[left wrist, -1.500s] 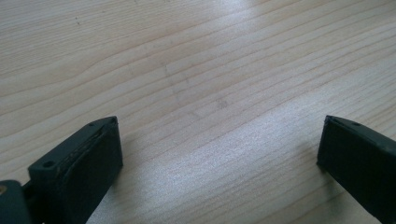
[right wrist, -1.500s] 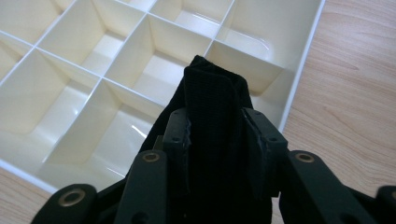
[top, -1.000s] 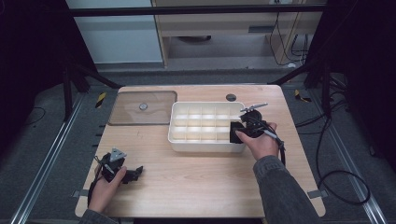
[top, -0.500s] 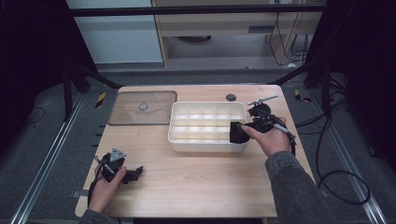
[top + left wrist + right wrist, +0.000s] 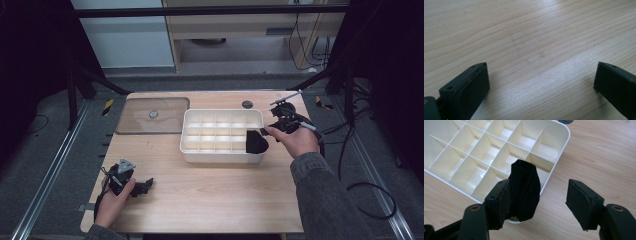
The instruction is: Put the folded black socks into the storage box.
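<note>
- Our right gripper [image 5: 537,200] hangs over the near right corner of the white divided box [image 5: 190,150]; its jaws have just been narrowing yet stand apart.
- The black rolled cloth [image 5: 525,190] stands in that corner compartment, against the left pad, clear of the right pad.
- Our left gripper [image 5: 541,82] rests wide open near the table's [image 5: 210,200] near left corner, nothing between its jaws.
- A clear lid [image 5: 152,116] lies at the far left edge.
</note>
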### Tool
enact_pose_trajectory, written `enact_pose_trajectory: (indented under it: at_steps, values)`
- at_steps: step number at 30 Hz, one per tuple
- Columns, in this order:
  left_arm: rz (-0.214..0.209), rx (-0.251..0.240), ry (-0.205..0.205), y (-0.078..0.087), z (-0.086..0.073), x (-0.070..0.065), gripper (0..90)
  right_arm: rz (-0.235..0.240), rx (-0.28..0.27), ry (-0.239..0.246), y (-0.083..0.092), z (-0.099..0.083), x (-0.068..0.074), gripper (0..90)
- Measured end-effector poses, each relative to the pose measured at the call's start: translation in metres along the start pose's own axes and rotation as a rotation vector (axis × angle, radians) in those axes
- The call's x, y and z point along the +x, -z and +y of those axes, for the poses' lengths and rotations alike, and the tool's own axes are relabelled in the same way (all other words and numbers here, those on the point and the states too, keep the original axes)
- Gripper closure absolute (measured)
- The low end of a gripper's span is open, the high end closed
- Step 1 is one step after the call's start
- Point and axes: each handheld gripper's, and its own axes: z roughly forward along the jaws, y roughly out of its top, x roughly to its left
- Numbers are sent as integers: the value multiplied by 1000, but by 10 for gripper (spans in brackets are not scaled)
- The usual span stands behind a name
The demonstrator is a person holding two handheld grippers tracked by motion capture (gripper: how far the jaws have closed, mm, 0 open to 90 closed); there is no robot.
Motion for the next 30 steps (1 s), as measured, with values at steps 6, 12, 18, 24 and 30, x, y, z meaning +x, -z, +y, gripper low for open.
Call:
enact_pose_trajectory:
  at_steps: [6,12,18,24,30]
  values:
    - [0,0,0,0,0,0,0,-1,-3,14,7,6,-4,523]
    - [0,0,0,0,0,0,0,-4,-16,41,16,12,-5,699]
    - [0,0,-1,0,0,0,0,17,-12,64,22,20,-2,852]
    - [0,0,-1,0,0,0,0,20,4,74,20,29,4,900]
    - [0,0,0,0,0,0,0,29,33,73,10,34,8,900]
